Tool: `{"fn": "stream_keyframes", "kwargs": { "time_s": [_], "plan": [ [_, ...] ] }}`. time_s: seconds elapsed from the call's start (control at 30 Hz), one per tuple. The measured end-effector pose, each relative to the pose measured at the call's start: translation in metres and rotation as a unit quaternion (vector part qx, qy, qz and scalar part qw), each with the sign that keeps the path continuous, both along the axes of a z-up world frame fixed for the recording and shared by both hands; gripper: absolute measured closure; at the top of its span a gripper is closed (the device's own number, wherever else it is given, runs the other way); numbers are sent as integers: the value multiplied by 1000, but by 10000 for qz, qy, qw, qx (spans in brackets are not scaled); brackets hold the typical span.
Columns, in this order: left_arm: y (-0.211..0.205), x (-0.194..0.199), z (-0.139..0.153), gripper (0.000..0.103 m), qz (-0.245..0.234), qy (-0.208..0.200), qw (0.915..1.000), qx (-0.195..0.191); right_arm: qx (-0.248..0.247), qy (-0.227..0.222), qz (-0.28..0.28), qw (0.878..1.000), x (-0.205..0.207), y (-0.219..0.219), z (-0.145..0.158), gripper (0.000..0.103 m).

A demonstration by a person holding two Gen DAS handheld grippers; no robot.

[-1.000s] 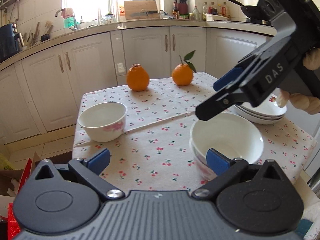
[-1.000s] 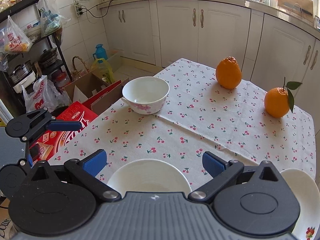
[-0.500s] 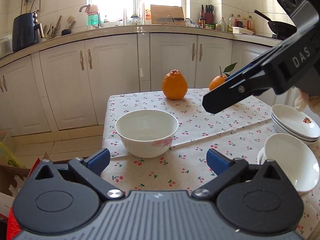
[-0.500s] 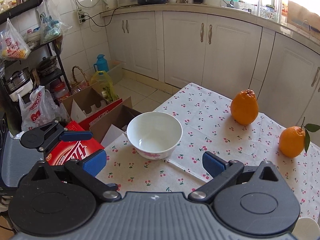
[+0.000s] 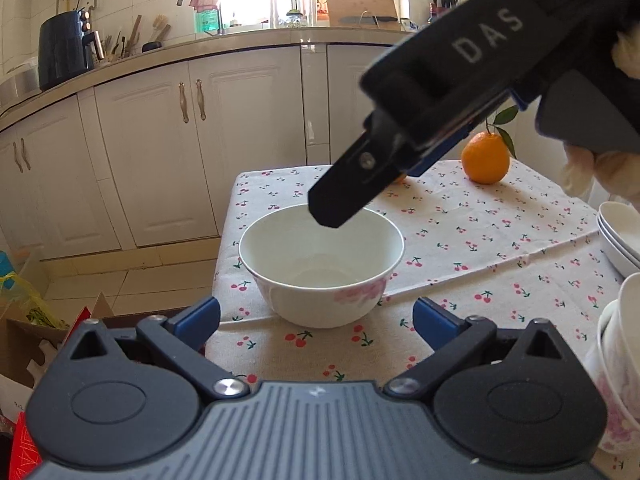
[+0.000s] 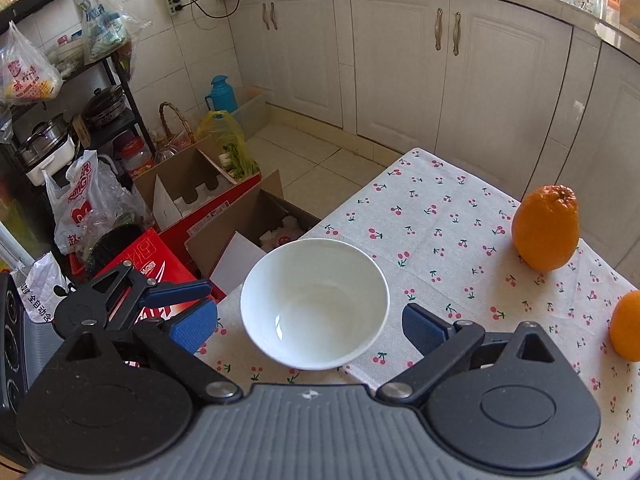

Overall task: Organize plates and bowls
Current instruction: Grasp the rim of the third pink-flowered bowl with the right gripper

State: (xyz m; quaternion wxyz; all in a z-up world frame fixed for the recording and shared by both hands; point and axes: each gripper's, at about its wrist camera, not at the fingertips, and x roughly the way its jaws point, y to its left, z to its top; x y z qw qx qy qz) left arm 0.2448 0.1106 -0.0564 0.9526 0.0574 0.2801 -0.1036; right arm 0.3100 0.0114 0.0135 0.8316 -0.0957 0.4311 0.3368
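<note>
Right hand-held gripper [image 6: 310, 326] has its jaws wide and just beginning to close; the white bowl [image 6: 315, 304] sits in the gap between the blue pads [image 6: 424, 330], neither pad touching its wall. From the left wrist view this same tool comes in from the upper right, angled steeply down, one black finger [image 5: 344, 196] hanging above the far rim of the bowl [image 5: 321, 264]; whether it touches the rim cannot be told. Gloved hand [image 5: 588, 172] grips its body at the right edge of that view. Left hand-held gripper [image 5: 316, 320] is also spread wide, nothing between its pads, pointed downward at the bowl from the near side and short of it; in the right wrist view it shows at lower left [image 6: 176, 308], off the corner of the desk [image 6: 440, 216]. Bowl stands upright, mouth up, empty, pink floral print on the side wall, close to the desk's corner on the cherry-print cloth. Round, so no long axis to report. Two oranges [image 6: 546, 228] rest farther back on the cloth, well apart from the bowl; one carries a leaf [image 5: 505, 117]. Stacked white plates [image 5: 622, 236] lie at the right edge of the left wrist view, and stacked bowls [image 5: 620, 356] with the same pink print sit nearer, lower right.
</note>
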Motion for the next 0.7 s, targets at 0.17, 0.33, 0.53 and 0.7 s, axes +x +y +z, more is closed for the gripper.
{"fn": "stream_keyframes", "kwargs": {
  "time_s": [0.17, 0.33, 0.53, 0.7],
  "plan": [
    [-6, 11, -6, 1, 87, 108, 9999, -19, -147, 227, -19, 9996, 28, 4, -16, 9],
    [-12, 20, -11, 4, 123, 53, 9998, 127, -65, 485, -4, 9988, 46, 3, -29, 17],
    [-10, 22, -8, 13, 88, -90, 9999, 74, 80, 706, 124, 9974, 53, 3, -38, 30],
    [-9, 25, -6, 14, 70, -90, 9999, 6, 56, 685, 142, 9975, 54, 0, -39, 36]
  ]
}}
